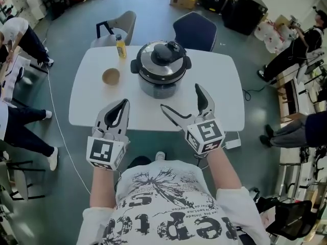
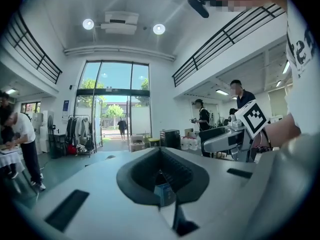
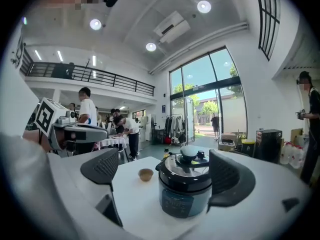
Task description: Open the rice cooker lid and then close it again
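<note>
Head view shows one cooker (image 1: 161, 68) at the middle of a white table (image 1: 225, 91), its lid (image 1: 153, 55) down and shut, with a black knob on top. One tan cup (image 1: 111, 76) stands at the cooker's 9 o'clock, apart from it. One yellow bottle (image 1: 120, 46) stands upright at its 10 o'clock, near the far edge.

Two chairs are drawn up past that edge: a grey one (image 1: 122, 24) at 11 o'clock and a dark blue one (image 1: 195, 30) at 1 o'clock.

Two grippers hang over the near edge. The left gripper (image 1: 122, 105), at the cooker's 7 o'clock, has its jaws closed tip to tip with nothing clamped between them. The right gripper (image 1: 180, 97), at 5 o'clock, has its jaws spread wide and grips nothing. In the right gripper view the cooker sits framed between the two jaws but farther out, and neither jaw touches it.

The table top is plain, rounded at the corners, and stands on a grey-green floor (image 1: 153, 4). A thin cable (image 1: 61, 131) trails across the floor at 9 o'clock.

The room is a tall hall with a glass front, a railed upper gallery and round ceiling lights. Several people stand around its edges.
</note>
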{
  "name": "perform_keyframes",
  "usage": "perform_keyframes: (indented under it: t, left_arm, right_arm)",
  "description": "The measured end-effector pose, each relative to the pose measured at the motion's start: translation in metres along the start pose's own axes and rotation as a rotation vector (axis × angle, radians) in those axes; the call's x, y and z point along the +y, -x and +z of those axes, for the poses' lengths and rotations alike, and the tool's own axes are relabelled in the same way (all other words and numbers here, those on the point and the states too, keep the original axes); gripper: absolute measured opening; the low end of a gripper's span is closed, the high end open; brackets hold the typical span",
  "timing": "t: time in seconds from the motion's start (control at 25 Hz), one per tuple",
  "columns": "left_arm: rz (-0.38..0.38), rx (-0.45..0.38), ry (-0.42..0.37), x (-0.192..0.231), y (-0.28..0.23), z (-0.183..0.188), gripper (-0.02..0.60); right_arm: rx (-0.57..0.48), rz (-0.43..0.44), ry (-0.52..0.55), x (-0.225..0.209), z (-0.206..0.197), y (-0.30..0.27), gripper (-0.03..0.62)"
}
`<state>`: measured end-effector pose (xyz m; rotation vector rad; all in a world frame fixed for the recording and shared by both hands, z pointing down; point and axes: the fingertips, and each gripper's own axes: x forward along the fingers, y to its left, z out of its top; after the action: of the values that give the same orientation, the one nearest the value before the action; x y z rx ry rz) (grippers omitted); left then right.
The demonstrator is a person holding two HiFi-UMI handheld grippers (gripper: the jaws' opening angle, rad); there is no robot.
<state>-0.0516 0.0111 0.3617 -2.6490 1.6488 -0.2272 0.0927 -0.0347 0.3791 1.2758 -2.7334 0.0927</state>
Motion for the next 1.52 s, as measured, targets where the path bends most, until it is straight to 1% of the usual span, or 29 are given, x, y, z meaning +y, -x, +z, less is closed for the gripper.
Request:
perform_keyframes:
  t: [0.24,0.36,0.52,0.64,0.8,0.96,1.04,1.12,1.28,1.36,1.4,1.52]
  left_arm:
    - [-0.007,-0.010,-0.005,0.032,-0.054,-0.001,0.012]
    - [-0.015,-0.013,-0.003,0.049,-0.075,0.001,0.012]
    - [-0.050,0.002,-0.006,0.071,-0.098,0.001,0.012]
    - [-0.069,0.002,-0.002,0.101,-0.120,-0.001,0.012]
    - [-0.113,0.012,0.001,0.134,-0.144,-0.004,0.012]
    - [-0.141,0.023,-0.001,0.148,-0.157,-0.007,0.012]
    - [-0.153,0.025,0.001,0.154,-0.163,-0.010,0.012]
    - [-0.167,0.027,0.001,0.159,-0.171,-0.012,0.012]
    - [-0.190,0.030,-0.001,0.174,-0.188,-0.015,0.012]
    - [-0.194,0.032,0.002,0.180,-0.193,-0.016,0.012]
    - [-0.196,0.033,0.003,0.183,-0.195,-0.016,0.012]
    - [-0.200,0.035,0.006,0.189,-0.203,-0.015,0.012]
  right_arm:
    - [0.030,0.027,-0.008,-0.028,-0.006,-0.063,0.580]
    - [0.079,0.022,0.013,-0.039,-0.008,-0.089,0.580]
    - [0.244,0.011,0.075,-0.055,-0.015,-0.130,0.569]
    - [0.375,0.015,0.123,-0.065,-0.021,-0.175,0.569]
    - [0.536,0.017,0.136,-0.080,-0.026,-0.225,0.565]
    - [0.777,0.071,0.132,-0.086,-0.050,-0.245,0.546]
    - [0.878,0.082,0.131,-0.091,-0.060,-0.253,0.511]
    - [0.941,0.075,0.142,-0.099,-0.065,-0.264,0.489]
    - [1.017,0.062,0.138,-0.113,-0.068,-0.290,0.449]
    - [1.046,0.047,0.124,-0.117,-0.069,-0.300,0.412]
    - [1.062,0.041,0.116,-0.118,-0.070,-0.303,0.382]
    - [1.105,0.059,0.084,-0.116,-0.075,-0.308,0.335]
